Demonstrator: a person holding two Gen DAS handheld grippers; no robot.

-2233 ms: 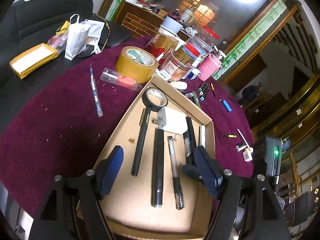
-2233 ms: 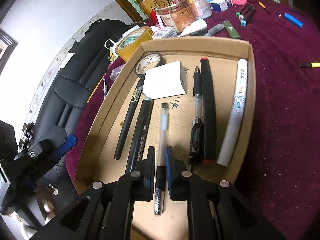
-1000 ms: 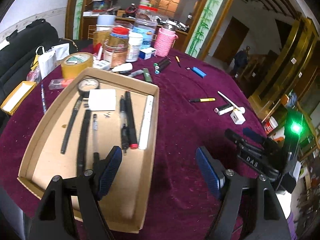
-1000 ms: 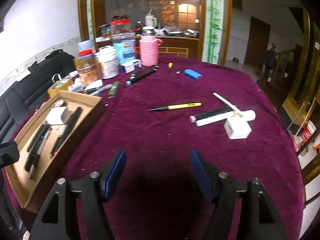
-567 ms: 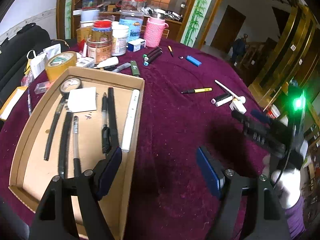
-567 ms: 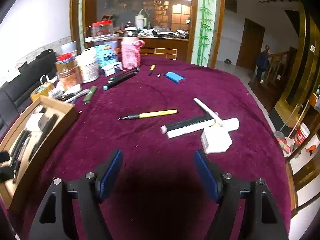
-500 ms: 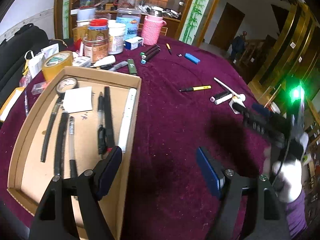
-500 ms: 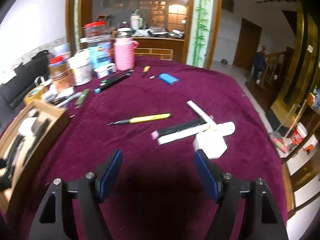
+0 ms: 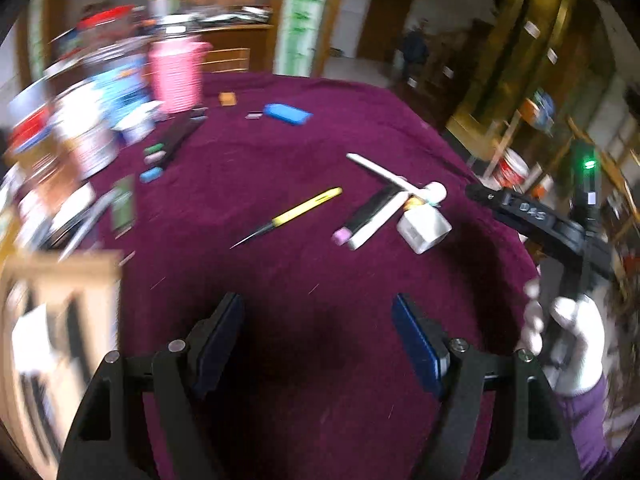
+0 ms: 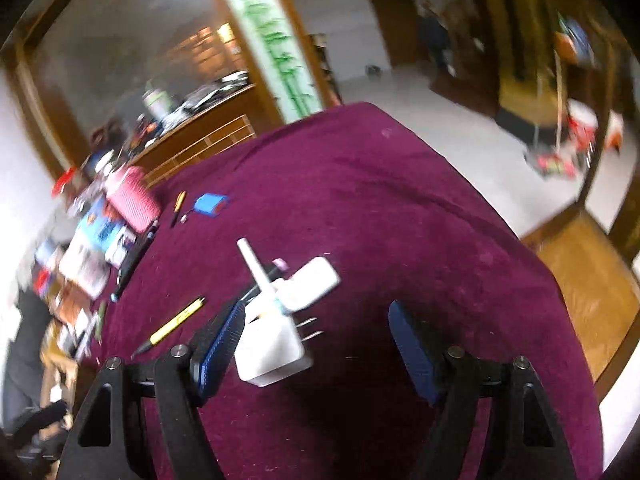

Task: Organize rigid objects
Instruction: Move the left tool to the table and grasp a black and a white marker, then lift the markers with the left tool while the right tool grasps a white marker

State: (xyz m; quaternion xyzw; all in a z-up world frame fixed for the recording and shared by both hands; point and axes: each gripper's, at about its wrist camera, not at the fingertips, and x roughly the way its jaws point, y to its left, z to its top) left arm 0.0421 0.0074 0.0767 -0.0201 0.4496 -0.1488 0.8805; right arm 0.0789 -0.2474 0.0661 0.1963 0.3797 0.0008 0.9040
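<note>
White plug adapter (image 10: 268, 344) is sitting on the maroon bench (image 10: 400, 220), just beside the right tool (image 10: 316, 344)'s left finger, inside its gap. Right tool is gaping wide, gripping nothing. Left tool (image 9: 320, 336) is hanging wide open and empty too. Yellow pen (image 9: 296, 212) is lying nearby.

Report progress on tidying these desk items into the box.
Done: several pens lie in the cardboard box. In hand: nothing; the right gripper is open around the white plug adapter, and the left gripper is open. Left: yellow pen, white marker, blue lighter.
</note>
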